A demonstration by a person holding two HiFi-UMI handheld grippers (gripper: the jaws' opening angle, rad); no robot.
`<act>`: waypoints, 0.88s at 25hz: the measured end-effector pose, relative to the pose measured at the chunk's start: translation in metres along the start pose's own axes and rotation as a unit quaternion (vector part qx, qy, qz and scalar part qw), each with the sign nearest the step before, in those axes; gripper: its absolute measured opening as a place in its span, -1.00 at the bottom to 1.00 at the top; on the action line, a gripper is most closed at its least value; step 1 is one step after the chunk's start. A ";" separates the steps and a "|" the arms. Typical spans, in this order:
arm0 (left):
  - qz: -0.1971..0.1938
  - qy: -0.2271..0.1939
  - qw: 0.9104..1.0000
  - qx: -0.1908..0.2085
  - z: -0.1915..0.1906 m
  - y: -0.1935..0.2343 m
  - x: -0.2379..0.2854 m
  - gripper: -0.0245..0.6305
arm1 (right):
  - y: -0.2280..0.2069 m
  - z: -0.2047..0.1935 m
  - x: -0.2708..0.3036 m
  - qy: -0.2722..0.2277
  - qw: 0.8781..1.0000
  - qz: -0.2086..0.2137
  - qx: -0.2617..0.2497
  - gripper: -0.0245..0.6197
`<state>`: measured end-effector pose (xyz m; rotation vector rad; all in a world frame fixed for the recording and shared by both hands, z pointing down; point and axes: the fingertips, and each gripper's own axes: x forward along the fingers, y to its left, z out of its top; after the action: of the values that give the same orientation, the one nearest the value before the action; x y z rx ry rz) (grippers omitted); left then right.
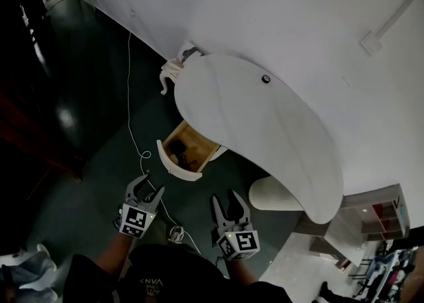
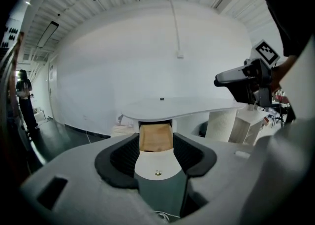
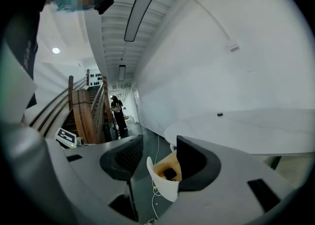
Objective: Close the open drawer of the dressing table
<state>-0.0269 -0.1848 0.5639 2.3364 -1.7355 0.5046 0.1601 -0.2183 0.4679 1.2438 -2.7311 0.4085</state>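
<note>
Two claws, both open, nothing held. Left claw (image 1: 146,191) low on the left of the head view, right claw (image 1: 227,203) beside it, a little apart. Jaws spread wide on each, pads (image 2: 118,160) touching nothing.

Open drawer (image 1: 186,151) pulled out from under the white dressing table (image 1: 265,129), at its left end in the head view. Wood inside, a small dark thing (image 3: 170,174) lying in it, curved white front facing the claws. Not touching either claw. Ahead of both, and close to the left one.

From the left gripper view: drawer right in the middle of the gap, front face square on, little knob (image 2: 157,172) dead centre. From the right gripper view: same drawer off at a slant, one corner of the front showing through the gap. So, most likely, left claw the nearer one and the better lined up.

Sliding line of the drawer: from the claws straight in under the table. Long side of the white front lying across that line. Best guess for the push: straight ahead with the left claw onto the middle of the front, not onto a corner, to keep the drawer from going in crooked. White cord (image 1: 136,142) on the floor (image 1: 99,129) just beside the drawer, worth keeping clear of.
</note>
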 end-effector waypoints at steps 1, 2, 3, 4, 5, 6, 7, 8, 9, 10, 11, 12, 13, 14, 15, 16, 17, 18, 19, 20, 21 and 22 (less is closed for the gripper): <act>-0.003 0.008 1.000 -0.002 -0.005 0.003 0.007 -0.29 | -0.003 -0.002 0.004 0.002 1.000 -0.004 -0.001 -0.27; -0.007 0.014 1.000 -0.006 -0.009 0.005 0.014 -0.29 | -0.006 -0.004 0.008 0.004 1.000 -0.009 -0.001 -0.27; -0.012 0.019 1.000 -0.008 -0.012 0.006 0.021 -0.29 | -0.009 -0.005 0.013 0.008 1.000 -0.013 -0.001 -0.27; -0.018 0.023 1.000 -0.009 -0.016 0.008 0.028 -0.29 | -0.012 -0.006 0.017 0.012 1.000 -0.018 0.000 -0.27; -0.023 0.029 0.999 -0.010 -0.020 0.008 0.035 -0.28 | -0.015 -0.008 0.022 0.016 1.000 -0.022 0.001 -0.27; -0.029 0.035 0.999 -0.011 -0.025 0.008 0.042 -0.27 | -0.018 -0.009 0.025 0.020 0.999 -0.026 0.002 -0.27; -0.035 0.040 0.999 -0.012 -0.030 0.008 0.049 -0.26 | -0.021 -0.011 0.029 0.021 0.999 -0.028 0.006 -0.27; -0.041 0.046 0.998 -0.014 -0.035 0.008 0.055 -0.26 | -0.023 -0.012 0.033 0.019 0.999 -0.028 0.011 -0.27; -0.047 0.051 0.997 -0.016 -0.039 0.007 0.062 -0.25 | -0.025 -0.012 0.037 0.018 0.999 -0.029 0.014 -0.27; -0.053 0.056 0.997 -0.017 -0.045 0.007 0.068 -0.24 | -0.027 -0.014 0.041 0.018 0.999 -0.029 0.015 -0.27; -0.058 0.061 0.996 -0.018 -0.050 0.006 0.074 -0.23 | -0.028 -0.015 0.044 0.019 0.999 -0.031 0.016 -0.27; -0.063 0.067 0.996 -0.020 -0.056 0.006 0.079 -0.23 | -0.029 -0.016 0.047 0.021 0.999 -0.032 0.016 -0.27; -0.067 0.073 0.995 -0.022 -0.063 0.005 0.084 -0.23 | -0.029 -0.018 0.050 0.024 0.999 -0.033 0.016 -0.27; -0.071 0.079 0.994 -0.025 -0.070 0.005 0.088 -0.22 | -0.029 -0.020 0.051 0.031 0.999 -0.036 0.018 -0.27; -0.074 0.084 0.993 -0.029 -0.077 0.003 0.093 -0.22 | -0.030 -0.022 0.053 0.040 0.998 -0.039 0.019 -0.27; -0.078 0.090 0.992 -0.034 -0.084 0.001 0.099 -0.22 | -0.032 -0.026 0.054 0.049 0.998 -0.041 0.016 -0.27; -0.082 0.096 0.991 -0.038 -0.091 -0.001 0.104 -0.21 | -0.035 -0.030 0.055 0.057 0.997 -0.042 0.011 -0.27; -0.085 0.102 0.990 -0.041 -0.096 -0.002 0.108 -0.21 | -0.037 -0.034 0.056 0.063 0.997 -0.043 0.008 -0.27; -0.089 0.107 0.989 -0.041 -0.100 -0.002 0.112 -0.21 | -0.039 -0.037 0.058 0.066 0.997 -0.045 0.006 -0.27; -0.093 0.111 0.989 -0.040 -0.104 -0.003 0.116 -0.21 | -0.041 -0.040 0.060 0.068 0.996 -0.049 0.007 -0.27; -0.098 0.114 0.988 -0.039 -0.108 -0.004 0.120 -0.21 | -0.044 -0.043 0.062 0.071 0.996 -0.052 0.008 -0.27; -0.102 0.117 0.987 -0.038 -0.112 -0.005 0.124 -0.21 | -0.046 -0.047 0.064 0.074 0.996 -0.055 0.009 -0.27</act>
<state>-0.0079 -0.2549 0.7147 2.2636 -1.3711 0.6343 0.1525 -0.2800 0.5350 1.3059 -2.5290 0.4940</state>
